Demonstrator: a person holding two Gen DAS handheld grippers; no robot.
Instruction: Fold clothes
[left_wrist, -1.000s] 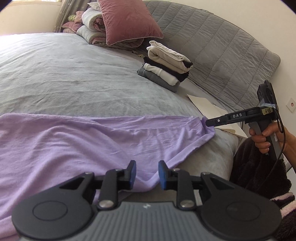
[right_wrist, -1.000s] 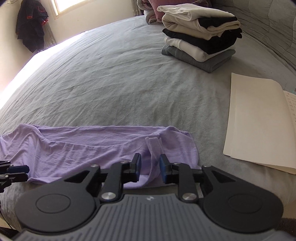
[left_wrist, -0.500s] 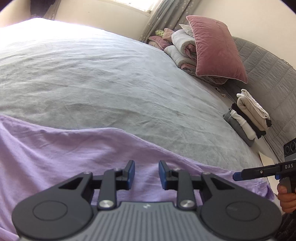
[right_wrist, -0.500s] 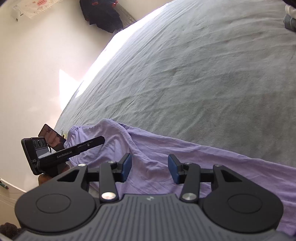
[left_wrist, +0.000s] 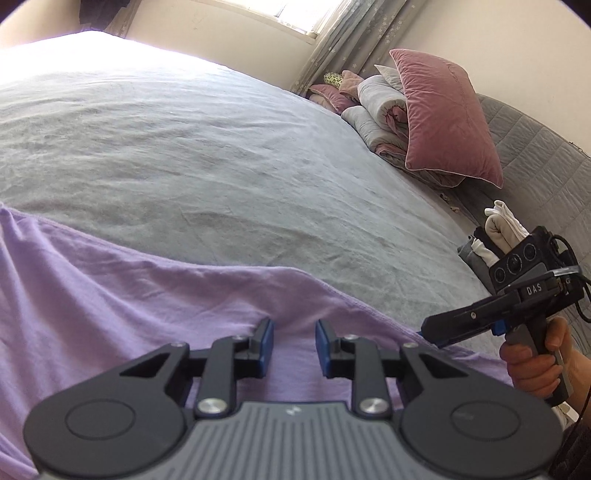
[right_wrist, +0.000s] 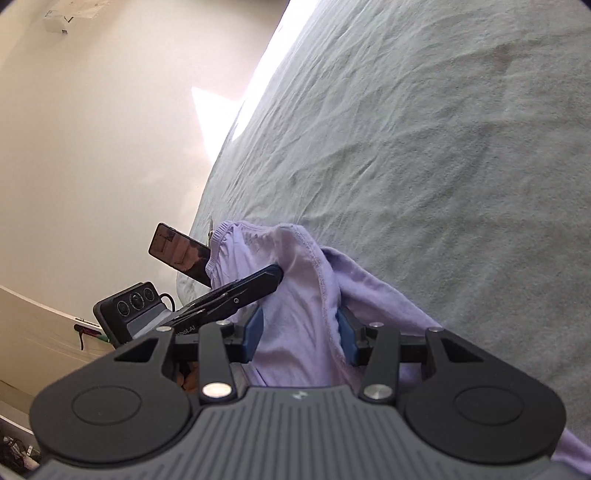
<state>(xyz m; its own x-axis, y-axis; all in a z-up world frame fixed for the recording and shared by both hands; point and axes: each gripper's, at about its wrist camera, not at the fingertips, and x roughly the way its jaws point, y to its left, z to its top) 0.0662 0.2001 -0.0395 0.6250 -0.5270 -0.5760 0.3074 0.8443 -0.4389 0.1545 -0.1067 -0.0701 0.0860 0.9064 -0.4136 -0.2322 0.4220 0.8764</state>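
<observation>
**Purple garment gathered between the two grippers on the bed**

Swung the right gripper round since a second ago: then faced the stack of folded clothes and some paper, now faced the other gripper and a bare wall. Had a bunched fold of the purple garment filling the gap between its blue pads, both pads against the cloth, where earlier only flat cloth lay ahead of them. Turned the left gripper too, bringing the pink pillow from straight ahead to its upper right. Kept the garment spread on the grey bed, under and ahead of both grippers.

Left pads stood apart over the cloth; could not tell whether they pinched any. Stack half hidden behind the right gripper's body. Holding hand cut off at the frame edge. Dark phone partly behind the cloth.
</observation>
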